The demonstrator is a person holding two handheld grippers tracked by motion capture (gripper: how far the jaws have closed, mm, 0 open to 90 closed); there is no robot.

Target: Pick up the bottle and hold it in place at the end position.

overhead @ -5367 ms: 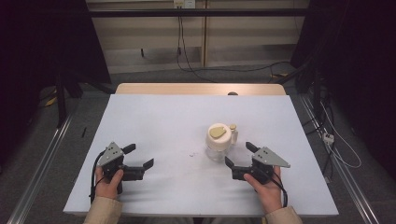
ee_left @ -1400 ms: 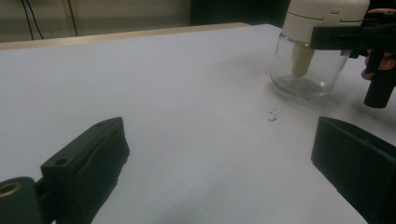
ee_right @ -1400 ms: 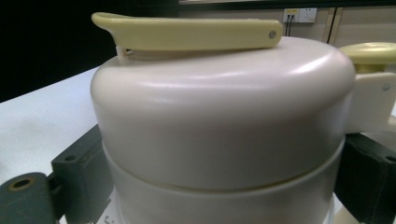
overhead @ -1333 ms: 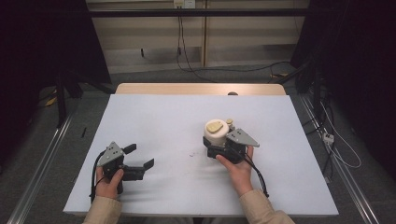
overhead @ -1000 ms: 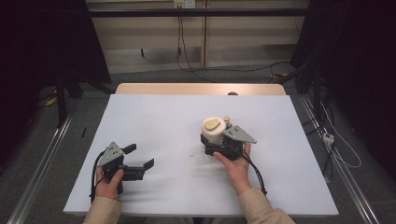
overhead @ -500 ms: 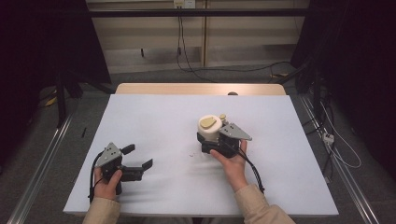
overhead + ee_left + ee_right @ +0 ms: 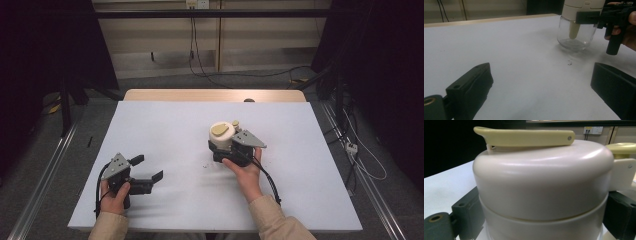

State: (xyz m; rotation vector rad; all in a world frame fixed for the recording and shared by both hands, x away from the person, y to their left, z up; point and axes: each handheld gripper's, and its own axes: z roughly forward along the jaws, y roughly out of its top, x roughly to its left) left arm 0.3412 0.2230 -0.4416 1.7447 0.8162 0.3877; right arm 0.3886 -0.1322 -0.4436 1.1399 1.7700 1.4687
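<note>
A clear glass jar (image 7: 221,136) with a cream lid and a pale yellow flap on top is near the middle of the white table (image 7: 170,125). My right gripper (image 7: 218,148) is shut on the jar, one jaw on each side just under the lid. In the right gripper view the lid (image 7: 544,182) is close up between the black jaws. The left gripper view has the jar (image 7: 573,35) and the right gripper (image 7: 587,18) at its upper right. I cannot tell whether the jar's base touches the table. My left gripper (image 7: 148,168) rests open at the table's front left, holding nothing.
A few small crumbs (image 7: 569,62) lie on the table in front of the jar. A wooden strip (image 7: 215,95) runs along the table's far edge. Metal rails flank the table, and cables trail over the floor (image 7: 360,150) on the right.
My right gripper came in from the front right and shut on the jar. It has since carried the jar a little to the left and away. The left gripper stayed put.
</note>
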